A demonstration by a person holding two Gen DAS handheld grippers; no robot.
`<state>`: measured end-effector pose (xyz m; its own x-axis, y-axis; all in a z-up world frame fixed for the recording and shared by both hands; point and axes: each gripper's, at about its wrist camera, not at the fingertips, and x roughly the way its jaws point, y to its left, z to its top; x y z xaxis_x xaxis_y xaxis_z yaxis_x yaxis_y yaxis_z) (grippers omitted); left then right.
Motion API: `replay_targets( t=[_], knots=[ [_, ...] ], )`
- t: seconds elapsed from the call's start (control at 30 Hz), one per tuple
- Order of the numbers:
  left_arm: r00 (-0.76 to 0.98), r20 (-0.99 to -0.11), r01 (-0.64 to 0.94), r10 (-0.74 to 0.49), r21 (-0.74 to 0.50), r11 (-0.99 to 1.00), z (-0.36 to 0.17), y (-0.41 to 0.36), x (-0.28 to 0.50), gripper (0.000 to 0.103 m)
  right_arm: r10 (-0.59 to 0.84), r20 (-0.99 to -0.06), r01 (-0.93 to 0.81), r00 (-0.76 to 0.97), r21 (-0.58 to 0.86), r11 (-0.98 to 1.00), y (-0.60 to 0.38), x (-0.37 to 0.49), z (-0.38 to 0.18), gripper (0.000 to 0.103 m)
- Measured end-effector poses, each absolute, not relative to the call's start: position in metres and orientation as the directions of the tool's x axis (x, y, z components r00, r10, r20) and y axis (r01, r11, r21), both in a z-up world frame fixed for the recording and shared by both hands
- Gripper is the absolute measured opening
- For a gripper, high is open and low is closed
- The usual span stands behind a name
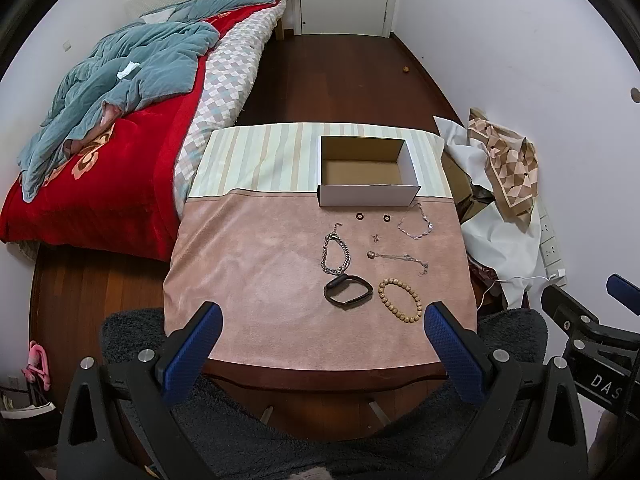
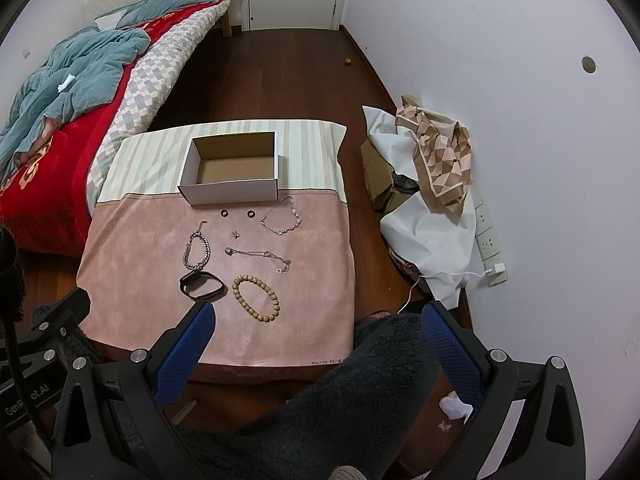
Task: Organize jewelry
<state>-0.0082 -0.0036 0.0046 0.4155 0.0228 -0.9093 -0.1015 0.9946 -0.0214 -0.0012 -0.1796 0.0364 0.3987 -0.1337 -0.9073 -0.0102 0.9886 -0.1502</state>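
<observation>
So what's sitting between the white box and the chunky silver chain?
One small dark ring lies roughly between the white box and the chunky silver chain, on the pink cloth. A second dark ring lies off to the side. The left wrist view shows it.

The small metal piece [image 1: 375,237] between the chains was too small to identify. The right gripper [image 1: 600,340] was cut off by the edge of the left view. Cardboard boxes [image 2: 380,176] were mostly hidden under the white cloth [image 2: 432,232].
</observation>
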Motion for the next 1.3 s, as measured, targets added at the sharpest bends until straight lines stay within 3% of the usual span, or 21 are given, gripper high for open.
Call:
replay_targets(
  t=[1.3],
  knots=[
    [0.420,-0.908,-0.093,0.019,-0.022,0.995,0.017,-0.006,-0.009,0.103,-0.134,-0.900,-0.016,0.416,-0.154,0.988,-0.174,-0.003,0.039,0.103]
  ],
)
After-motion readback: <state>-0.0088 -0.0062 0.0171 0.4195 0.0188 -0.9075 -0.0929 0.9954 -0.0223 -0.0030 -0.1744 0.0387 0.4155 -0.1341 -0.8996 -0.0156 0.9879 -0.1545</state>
